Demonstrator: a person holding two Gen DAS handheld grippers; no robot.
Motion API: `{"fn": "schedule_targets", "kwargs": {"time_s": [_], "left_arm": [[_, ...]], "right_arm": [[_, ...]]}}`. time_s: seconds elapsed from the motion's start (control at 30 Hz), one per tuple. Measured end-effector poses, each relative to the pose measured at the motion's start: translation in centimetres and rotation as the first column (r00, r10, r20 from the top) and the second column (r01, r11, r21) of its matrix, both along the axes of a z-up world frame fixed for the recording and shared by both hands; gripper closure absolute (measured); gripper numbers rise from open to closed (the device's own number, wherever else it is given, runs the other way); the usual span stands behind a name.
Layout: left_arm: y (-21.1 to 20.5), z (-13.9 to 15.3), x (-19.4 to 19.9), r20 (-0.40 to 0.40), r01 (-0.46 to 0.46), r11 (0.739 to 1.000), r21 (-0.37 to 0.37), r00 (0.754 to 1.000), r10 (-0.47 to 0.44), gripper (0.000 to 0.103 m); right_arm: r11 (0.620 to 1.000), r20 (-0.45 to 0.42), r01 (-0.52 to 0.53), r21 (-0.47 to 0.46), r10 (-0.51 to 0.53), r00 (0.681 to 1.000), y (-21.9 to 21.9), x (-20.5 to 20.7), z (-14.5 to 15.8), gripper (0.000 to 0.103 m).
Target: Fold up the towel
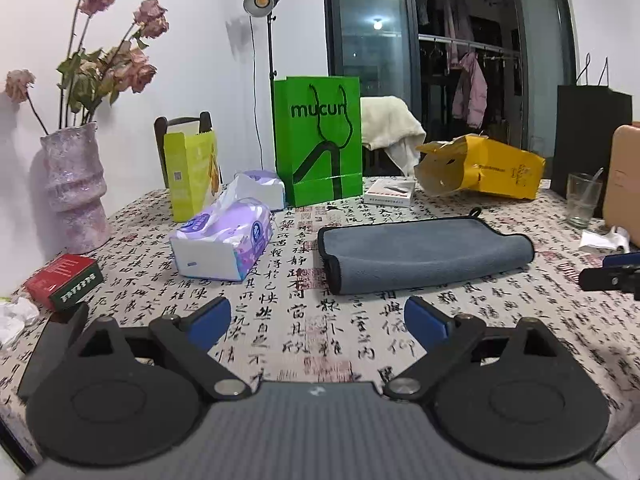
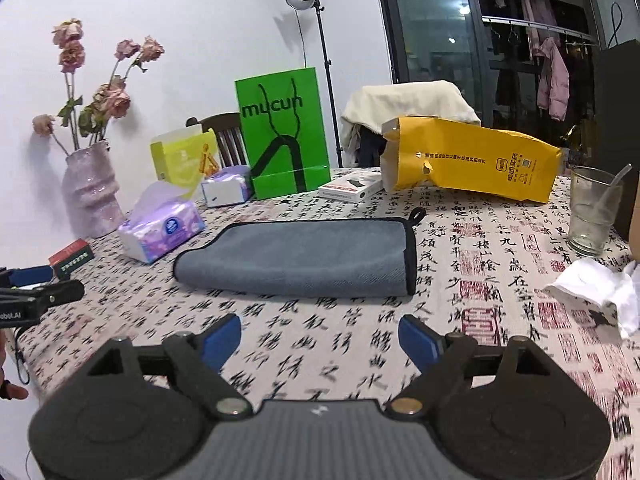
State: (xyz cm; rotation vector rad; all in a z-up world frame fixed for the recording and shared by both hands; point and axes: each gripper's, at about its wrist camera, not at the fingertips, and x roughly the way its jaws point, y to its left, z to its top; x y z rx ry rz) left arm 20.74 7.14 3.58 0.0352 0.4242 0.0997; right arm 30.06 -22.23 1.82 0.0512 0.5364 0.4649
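A grey towel (image 1: pixel 424 254) with black edging lies folded on the calligraphy-print tablecloth (image 1: pixel 296 320); it also shows in the right wrist view (image 2: pixel 304 258), with a black hanging loop at its far right corner. My left gripper (image 1: pixel 318 322) is open and empty, above the cloth just short of the towel's near left corner. My right gripper (image 2: pixel 320 340) is open and empty, short of the towel's near edge. Each gripper's tips show at the other view's edge, the right one (image 1: pixel 612 276) and the left one (image 2: pixel 44 292).
Tissue packs (image 1: pixel 224 240), a red box (image 1: pixel 64 282), a pink vase (image 1: pixel 74 188), a yellow-green carton (image 1: pixel 192 172), a green bag (image 1: pixel 318 140), a white box (image 1: pixel 390 192), a yellow bag (image 1: pixel 480 168), a glass (image 2: pixel 592 210) and crumpled tissue (image 2: pixel 596 288) ring the towel.
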Motion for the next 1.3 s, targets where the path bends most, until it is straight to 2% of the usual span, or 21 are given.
{"fn": "schedule_targets", "kwargs": {"time_s": [0.4,0.7,0.9,1.1,1.3], "left_arm": [[-1.1,0.2,-6.4,0.039,-0.019,1.0,0.016,0.999,0.019,0.006],[-2.0,-0.1,-11.0,0.08,-0.001,1.0,0.022,0.997,-0.001,0.003],[-2.2,-0.4,-13.4,0.073,0.027,0.999,0.019,0.997,-0.028,0.002],[-2.4,-0.9,-15.6,0.074,0.013,1.0,-0.009,0.997,-0.013,0.0],[-3.5,-2.0,-17.0,0.073,0.028,0.999,0.016,0.997,-0.029,0.0]], "right_arm": [[1.0,0.026,-0.005,0.023,0.004,1.0,0.6,-6.4,0.0,0.016],[1.0,0.075,0.0,0.01,0.0,0.997,0.9,-11.3,0.4,0.013],[1.0,0.114,0.003,-0.009,-0.002,0.993,1.2,-14.7,0.3,0.012],[1.0,0.138,0.004,-0.003,-0.004,0.99,1.3,-17.8,0.4,0.011],[0.999,0.144,0.029,0.015,-0.031,0.989,0.9,-20.2,-0.1,0.007]]}}
